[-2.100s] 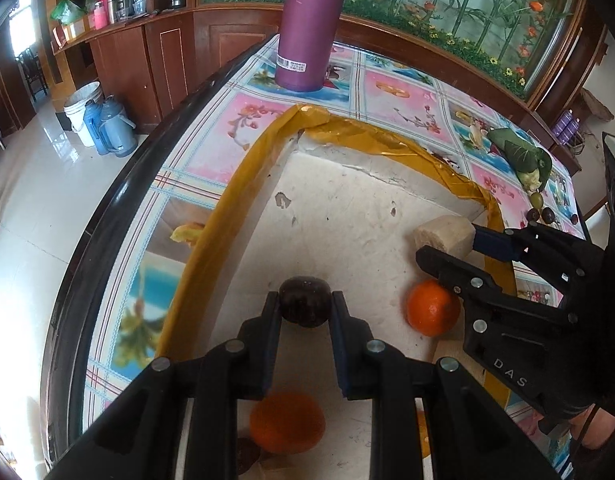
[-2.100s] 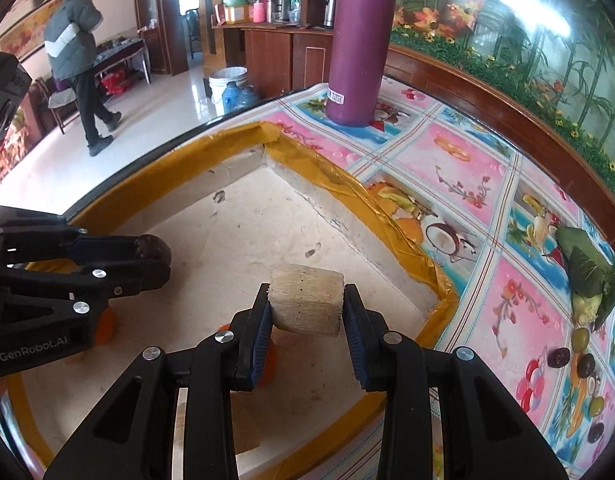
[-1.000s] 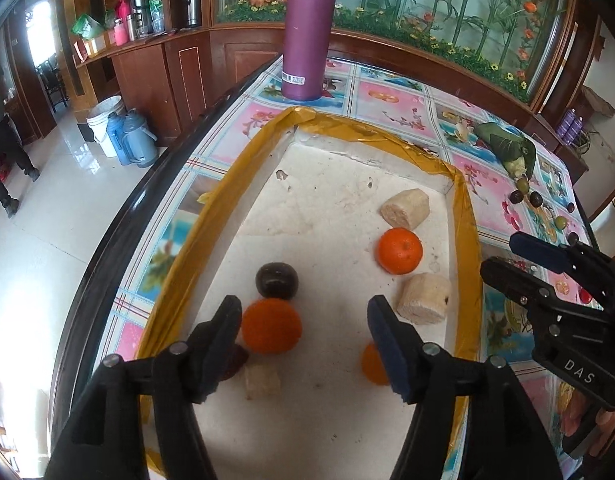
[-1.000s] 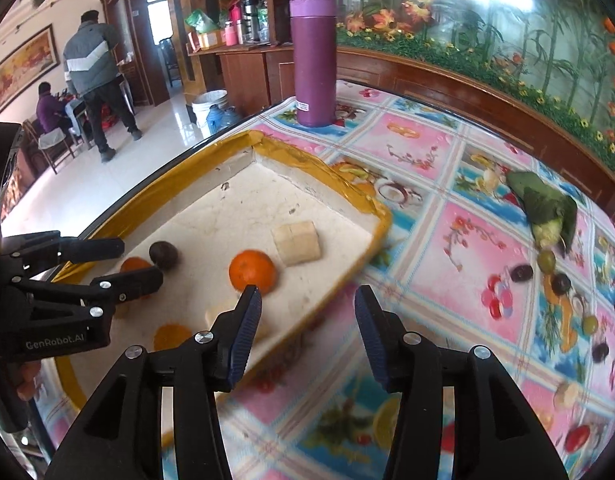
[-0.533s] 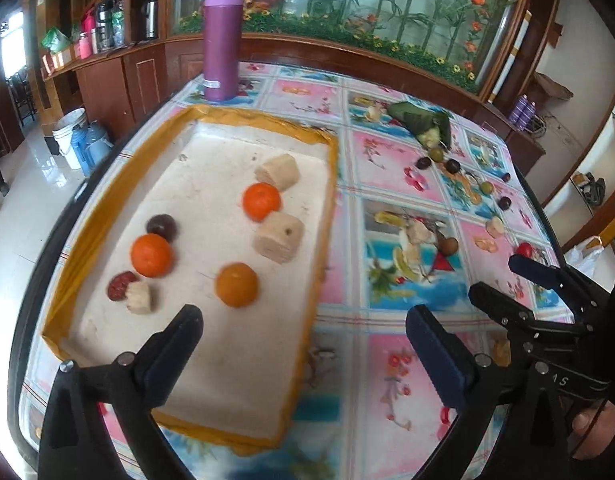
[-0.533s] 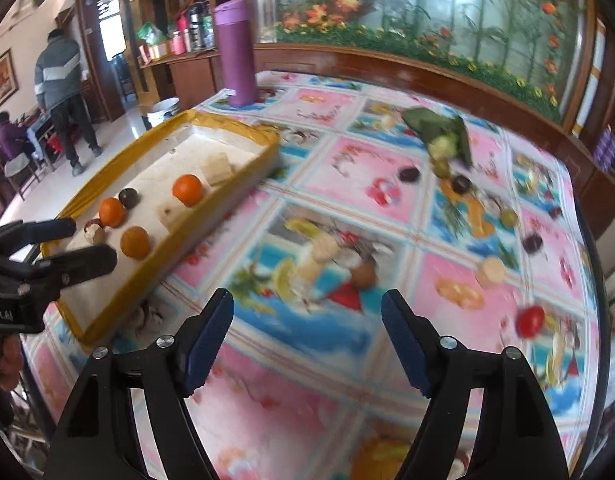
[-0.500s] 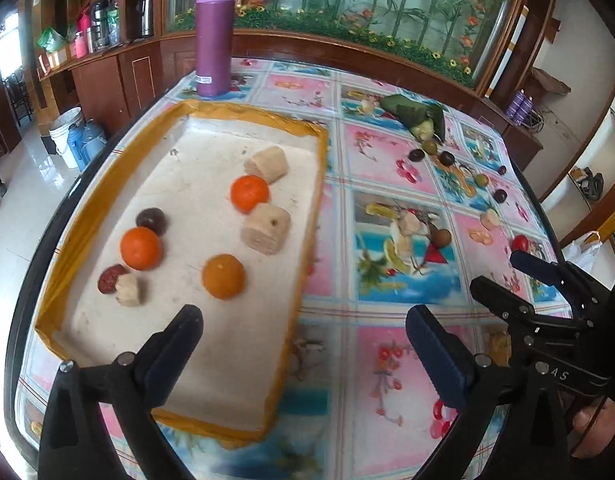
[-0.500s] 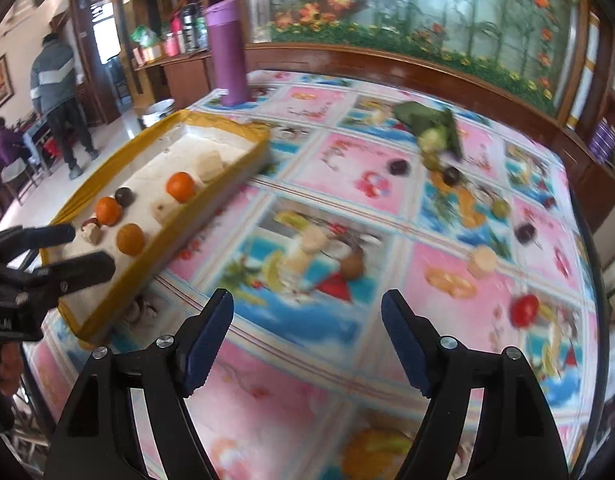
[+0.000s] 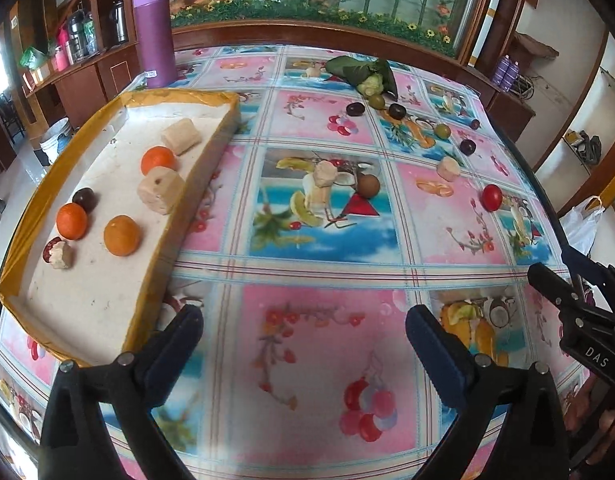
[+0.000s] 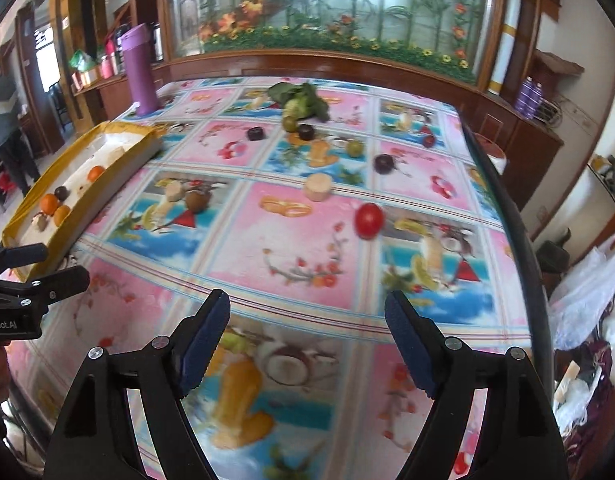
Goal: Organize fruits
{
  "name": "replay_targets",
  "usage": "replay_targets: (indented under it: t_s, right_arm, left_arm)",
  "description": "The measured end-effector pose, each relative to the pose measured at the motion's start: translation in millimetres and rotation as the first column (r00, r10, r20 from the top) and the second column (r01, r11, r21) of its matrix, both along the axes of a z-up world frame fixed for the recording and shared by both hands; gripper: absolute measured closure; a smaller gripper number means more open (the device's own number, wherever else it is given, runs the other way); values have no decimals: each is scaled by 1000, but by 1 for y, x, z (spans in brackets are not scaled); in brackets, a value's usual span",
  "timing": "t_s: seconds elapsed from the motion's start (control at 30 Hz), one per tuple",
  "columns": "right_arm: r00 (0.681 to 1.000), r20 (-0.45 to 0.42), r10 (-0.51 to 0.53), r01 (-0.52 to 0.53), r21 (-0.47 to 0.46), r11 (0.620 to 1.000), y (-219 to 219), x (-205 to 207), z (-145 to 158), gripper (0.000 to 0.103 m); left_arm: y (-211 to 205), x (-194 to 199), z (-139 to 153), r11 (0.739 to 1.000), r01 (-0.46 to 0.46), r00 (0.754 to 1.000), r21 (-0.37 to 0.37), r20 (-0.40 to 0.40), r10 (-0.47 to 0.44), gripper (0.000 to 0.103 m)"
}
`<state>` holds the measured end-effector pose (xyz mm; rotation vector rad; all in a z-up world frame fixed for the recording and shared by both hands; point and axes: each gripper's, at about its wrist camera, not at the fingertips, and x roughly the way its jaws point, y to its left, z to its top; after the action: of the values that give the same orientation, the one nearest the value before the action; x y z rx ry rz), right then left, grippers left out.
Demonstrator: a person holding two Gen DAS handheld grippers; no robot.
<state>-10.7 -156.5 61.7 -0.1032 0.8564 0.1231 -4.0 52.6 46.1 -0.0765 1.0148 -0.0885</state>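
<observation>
Nearest to us, our left gripper (image 9: 303, 344) hangs with its fingers spread as wide as they go and nothing between them, and our right gripper (image 10: 307, 336) is empty too, its fingers opening over the bare patterned table (image 9: 319, 360). We judge the job partly done. On the left the yellow-rimmed tray (image 9: 179, 98) already holds three oranges (image 9: 122, 235), two pale chunks (image 9: 160, 190), a dark round fruit (image 9: 85, 198) and a small reddish piece beside a pale bit at its near end. Further out, loose fruit is left to gather from the table: a red tomato (image 10: 369, 220), a pale chunk (image 10: 317, 186), a brown fruit (image 9: 368, 185) beside another pale piece, then several dark and green fruits near the leafy bundle (image 9: 361, 72) at the far side. Some of these may be printed on the cloth; the right view is blurred.
</observation>
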Motion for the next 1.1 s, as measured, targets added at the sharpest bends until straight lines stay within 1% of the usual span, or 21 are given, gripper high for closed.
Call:
replay_targets:
  t_s: [0.07, 0.1, 0.13, 0.2, 0.23, 0.3, 0.4, 0.57, 0.7, 0.73, 0.8, 0.87, 0.93, 0.97, 1.03, 1.1]
  right_arm:
    - [1000, 0, -29, 29, 3, 1000, -16, -1, -1, 24]
    - [999, -10, -40, 40, 6, 999, -22, 1, -2, 24]
    - [999, -24, -45, 45, 9, 999, -28, 3, -3, 24]
    - [998, -48, -50, 51, 30, 998, -41, 9, -5, 24]
    - [997, -44, -55, 57, 35, 998, -46, 11, -6, 24]
    - [998, -38, -40, 42, 55, 998, -55, 18, -4, 24]
    - [1000, -27, -12, 14, 56, 998, -57, 37, -2, 24]
    - [998, -43, 47, -44, 68, 997, -53, 79, -13, 24]
    - [994, -81, 71, -66, 59, 996, -47, 108, -30, 24]
    - [994, -87, 73, -69, 53, 996, -46, 112, -34, 26]
    - [991, -105, 86, -82, 40, 996, -41, 119, -41, 34]
    - [988, -115, 99, -97, 24, 995, -37, 121, -45, 56]
    - [987, -120, 108, -109, 5, 994, -33, 122, -48, 65]
    - [987, -114, 110, -112, -9, 994, -33, 122, -49, 67]
    - [988, -103, 118, -119, -5, 993, -35, 121, -49, 69]
    - [988, -99, 116, -116, 5, 993, -39, 121, -49, 73]
  left_arm:
    - [-7, -2, -2, 1000, 11, 1000, -25, 3, -11, 0]
    - [-10, -3, -2, 999, 13, 1000, -50, 5, -12, 0]
    - [-12, -4, -3, 996, 14, 1000, -89, 3, -14, 0]
    - [-15, -5, -5, 982, 15, 1000, -187, -20, -19, 0]
    - [-16, -4, -6, 980, 4, 999, -201, -35, -11, 0]
    - [-21, -1, -6, 989, -33, 999, -143, -43, 28, 0]
    - [-28, 3, -6, 997, -52, 998, -49, -22, 51, 0]
    - [-30, 13, -6, 998, -59, 998, 19, -12, 59, 0]
    - [-35, 29, -5, 997, -31, 999, 63, -20, 33, 0]
    - [-37, 36, -6, 997, -24, 999, 71, -28, 26, 0]
    - [-38, 47, -7, 997, -20, 999, 69, -39, 22, 0]
    - [-41, 59, -7, 998, -21, 999, 54, -41, 24, 0]
    - [-45, 70, -8, 998, -20, 999, 65, -32, 22, 0]
    - [-48, 75, -9, 998, -12, 999, 69, -30, 14, 1]
    - [-54, 85, -13, 998, 11, 999, 66, -40, -8, 7]
    - [-58, 93, -19, 997, 16, 999, 77, -51, -13, 21]
